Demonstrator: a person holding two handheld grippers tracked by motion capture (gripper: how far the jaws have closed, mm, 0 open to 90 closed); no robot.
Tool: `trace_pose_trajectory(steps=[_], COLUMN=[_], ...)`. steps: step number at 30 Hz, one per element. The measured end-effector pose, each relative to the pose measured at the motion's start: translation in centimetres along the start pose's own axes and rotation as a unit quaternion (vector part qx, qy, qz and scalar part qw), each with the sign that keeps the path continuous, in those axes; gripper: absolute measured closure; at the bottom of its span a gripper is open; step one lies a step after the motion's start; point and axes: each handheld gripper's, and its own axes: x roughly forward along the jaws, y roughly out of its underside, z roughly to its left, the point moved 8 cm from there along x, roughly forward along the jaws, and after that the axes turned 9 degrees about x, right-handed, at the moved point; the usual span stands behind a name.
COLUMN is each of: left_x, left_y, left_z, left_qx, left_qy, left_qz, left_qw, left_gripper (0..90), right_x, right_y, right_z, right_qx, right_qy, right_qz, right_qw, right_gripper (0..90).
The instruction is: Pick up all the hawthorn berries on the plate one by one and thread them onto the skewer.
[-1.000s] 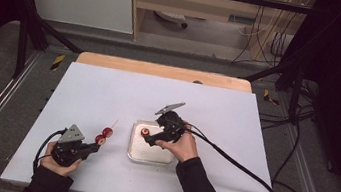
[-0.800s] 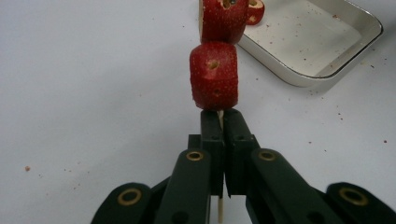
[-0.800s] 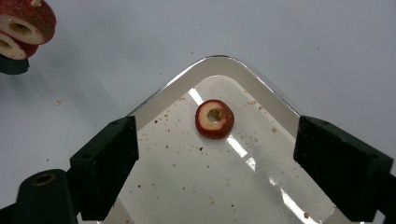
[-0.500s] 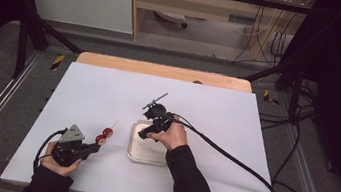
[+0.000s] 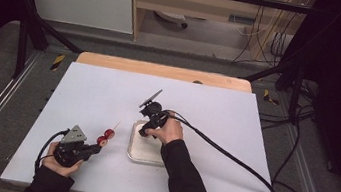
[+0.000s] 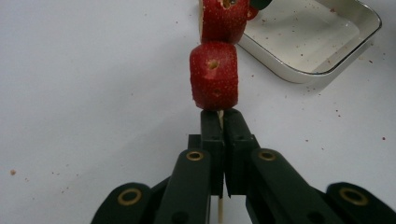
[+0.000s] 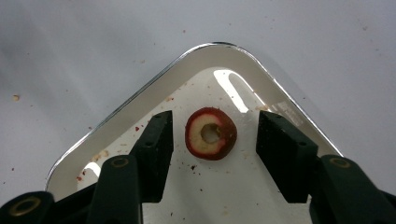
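Red, cored fruit slice (image 7: 211, 133) lies flat in the tray (image 7: 140, 100) between the right gripper (image 7: 212, 140)'s half-open, closing pads (neither touching), while at near left the left gripper (image 6: 219, 122) pinches the skewer (image 6: 220, 212).

no text or label can be read.

In the left gripper view we lose the top of the upper red cored fruit slice (image 6: 224, 18) and the white enamel tray's (image 6: 327, 51) far corner at the frame edge, and the thin wooden skewer (image 6: 220, 207) is mostly hidden between the jaws.
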Motion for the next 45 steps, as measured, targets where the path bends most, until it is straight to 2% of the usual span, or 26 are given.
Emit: trace_pose_trajectory(steps=[4, 16, 26, 34, 45], left_x=[0.0, 0.0, 0.1, 0.1, 0.2], left_y=[0.0, 0.0, 0.0, -0.1, -0.2], left_z=[0.0, -0.1, -0.2, -0.3, -0.7], left_qx=[0.001, 0.002, 0.004, 0.006, 0.011], left_qy=[0.001, 0.001, 0.001, 0.001, 0.002], left_qz=[0.000, 0.001, 0.002, 0.001, 0.001], left_qw=[1.0000, 1.0000, 1.0000, 1.0000, 0.9999], left_gripper=[87.9, 88.0, 88.0, 88.0, 88.0], right_x=[0.3, 0.5, 0.4, -0.7, -2.9], right_y=[0.0, 0.0, 0.0, 0.2, 0.6], right_z=[-0.2, -0.2, 0.0, 0.5, 1.3], right_qx=[0.010, 0.016, 0.024, 0.026, 0.016], right_qy=[-0.001, -0.012, -0.014, -0.019, -0.024], right_qz=[0.008, 0.014, 0.010, 0.005, -0.020], right_qw=[0.9999, 0.9997, 0.9996, 0.9995, 0.9994], right_gripper=[50.9, 61.3, 62.0, 62.2, 62.3])
